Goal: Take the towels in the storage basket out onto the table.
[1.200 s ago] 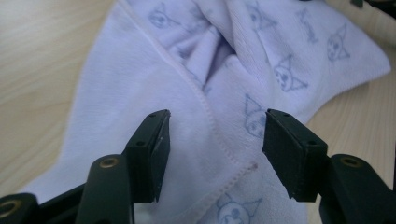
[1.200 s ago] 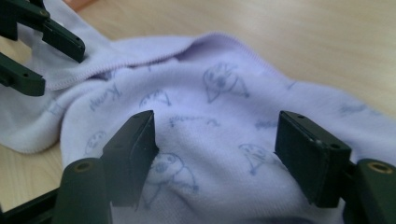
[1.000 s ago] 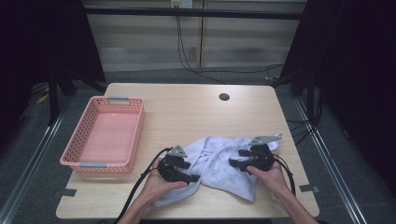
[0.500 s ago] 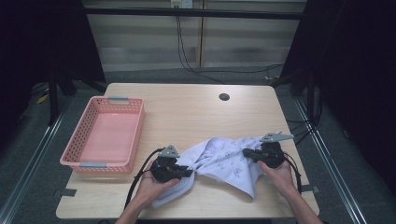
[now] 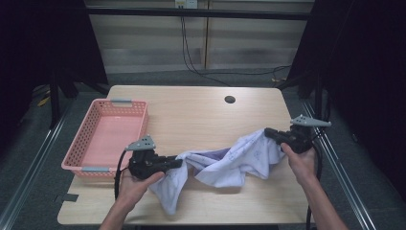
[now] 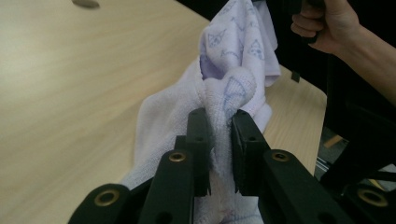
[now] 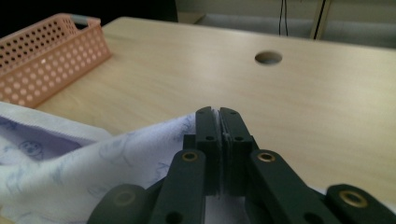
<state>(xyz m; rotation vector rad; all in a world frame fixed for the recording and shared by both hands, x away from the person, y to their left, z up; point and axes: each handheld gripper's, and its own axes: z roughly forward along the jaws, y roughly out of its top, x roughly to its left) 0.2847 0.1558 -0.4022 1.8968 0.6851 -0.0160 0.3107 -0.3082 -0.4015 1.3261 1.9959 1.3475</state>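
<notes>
High view shows a person at the near edge of the worktop [image 5: 191,110], with a gripper in each hand. The left gripper [image 5: 179,163] is near the front left part of the worktop, just beside the near end of the pink basket [image 5: 91,139]. Its jaws have just been closing, and they are now clamped on a thick bunch of the towel [image 5: 230,160]. In the left gripper view the towel [image 6: 224,93] is squeezed between the two black jaws, and a small gap stays between them because the cloth is thick.

The right gripper [image 5: 268,134] is close to the right edge of the worktop. Its jaws are pressed together on a thin edge of the towel; in the right gripper view the white cloth [image 7: 93,163] comes out from between them to the left side.

The towel is white with a pale blue and lilac pattern. It hangs stretched between the two grippers, over the front middle part of the worktop. Its middle sags down, and one loose end falls below the left gripper toward the near edge. The basket stands along the left edge. A round hole [image 5: 230,99] is in the worktop near the far edge.
</notes>
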